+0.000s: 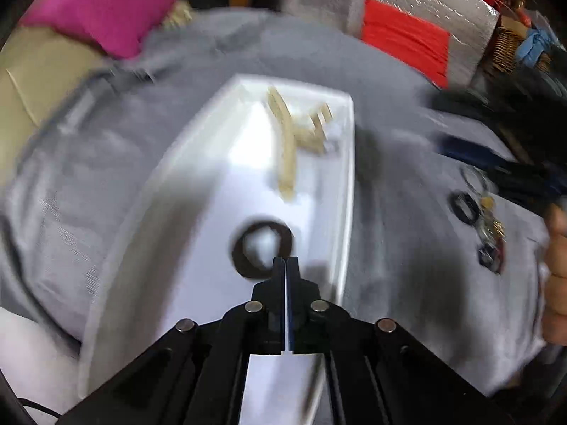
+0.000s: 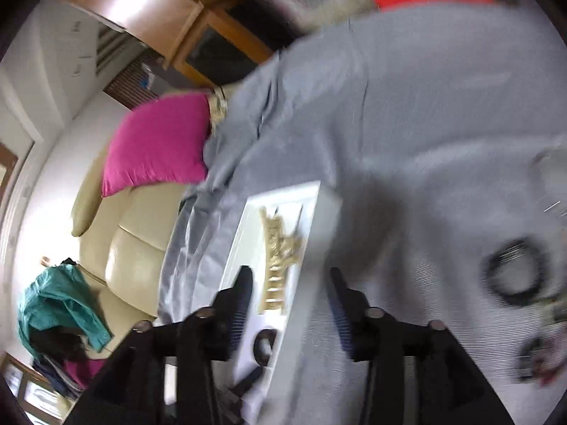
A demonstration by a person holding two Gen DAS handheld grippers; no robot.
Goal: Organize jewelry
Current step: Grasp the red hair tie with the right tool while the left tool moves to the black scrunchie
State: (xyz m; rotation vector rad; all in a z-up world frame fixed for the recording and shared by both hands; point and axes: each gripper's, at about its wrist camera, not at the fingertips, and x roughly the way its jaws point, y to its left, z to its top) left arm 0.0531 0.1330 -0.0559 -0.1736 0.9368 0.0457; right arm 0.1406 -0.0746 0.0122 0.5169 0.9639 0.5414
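A white tray (image 1: 198, 191) lies on a grey cloth (image 1: 389, 233). In it are cream claw clips (image 1: 288, 141) and a black ring (image 1: 260, 249). My left gripper (image 1: 285, 260) is shut, its tips at the ring's near right edge; blur hides whether they pinch it. In the right wrist view, my right gripper (image 2: 292, 283) hangs open over the tray's right rim (image 2: 319, 212) with nothing between its fingers. The clips (image 2: 280, 258) and the ring (image 2: 264, 349) also show in that view. A second black ring (image 2: 514, 272) and small pieces (image 2: 542, 354) lie on the cloth at right.
More loose jewellery (image 1: 490, 241) and a black ring (image 1: 466, 209) lie right of the tray, near a hand (image 1: 558, 269). A pink cushion (image 1: 102, 10) and beige sofa (image 2: 134, 248) are left. Red fabric (image 1: 404, 39) and a wicker basket (image 1: 506, 46) stand behind.
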